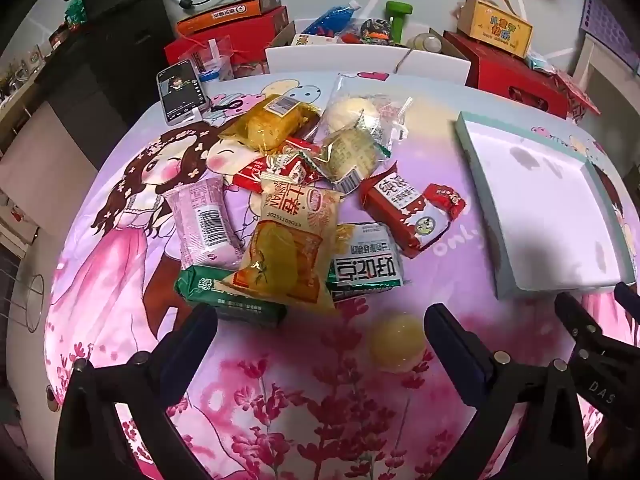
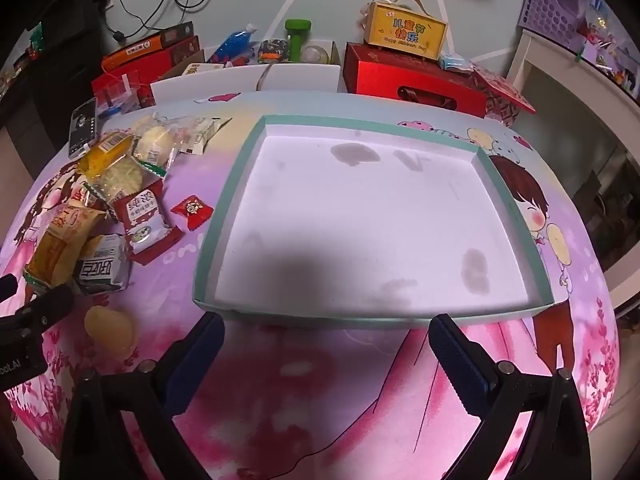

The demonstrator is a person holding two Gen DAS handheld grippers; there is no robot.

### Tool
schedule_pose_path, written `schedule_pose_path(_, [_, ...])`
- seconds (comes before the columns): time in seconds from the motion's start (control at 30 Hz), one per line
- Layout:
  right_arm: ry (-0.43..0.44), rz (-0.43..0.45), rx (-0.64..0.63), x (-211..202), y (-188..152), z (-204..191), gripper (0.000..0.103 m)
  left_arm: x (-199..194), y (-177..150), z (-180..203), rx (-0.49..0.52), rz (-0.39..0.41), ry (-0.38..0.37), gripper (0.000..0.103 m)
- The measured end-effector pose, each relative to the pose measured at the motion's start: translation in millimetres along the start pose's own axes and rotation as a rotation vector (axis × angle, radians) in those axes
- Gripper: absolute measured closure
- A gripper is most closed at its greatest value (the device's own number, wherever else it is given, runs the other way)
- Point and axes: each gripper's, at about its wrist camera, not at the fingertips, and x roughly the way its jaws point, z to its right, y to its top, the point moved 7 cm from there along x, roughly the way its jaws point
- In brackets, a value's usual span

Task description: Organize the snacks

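A heap of wrapped snacks point(image 1: 296, 200) lies mid-table in the left wrist view: an orange packet point(image 1: 288, 248), a pink packet point(image 1: 204, 220), green packets point(image 1: 228, 296), a red packet point(image 1: 400, 208) and clear-wrapped cakes point(image 1: 352, 136). A pale yellow jelly cup point(image 1: 396, 340) sits alone nearest my left gripper point(image 1: 320, 320), which hovers open and empty just short of the heap. A shallow teal-edged box point(image 2: 360, 312) with a white, empty floor lies to the right. My right gripper point(image 2: 326, 330) is open and empty at that box's near edge. The heap point(image 2: 104, 208) shows at left in the right wrist view.
A phone point(image 1: 182, 92) lies at the table's far left. Behind the table stand red gift boxes point(image 2: 416, 80), a yellow carry box point(image 2: 404, 32), a green bottle point(image 2: 298, 38) and white trays point(image 1: 360, 60). A cartoon-print pink cloth point(image 1: 320, 400) covers the table.
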Motion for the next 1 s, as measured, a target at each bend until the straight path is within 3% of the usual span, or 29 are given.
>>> schedule_pose_path(0.27, [0.007, -0.012, 0.006, 3.4, 0.4, 1.4, 0.000, -2.2, -4.3, 4.1, -0.011, 0.003, 0.024, 0.000])
schedule_pose_path(1.0, [0.013, -0.018, 0.037, 12.5, 0.9, 2.7, 0.000, 5.7, 0.2, -0.3, -0.038, 0.003, -0.066, 0.000])
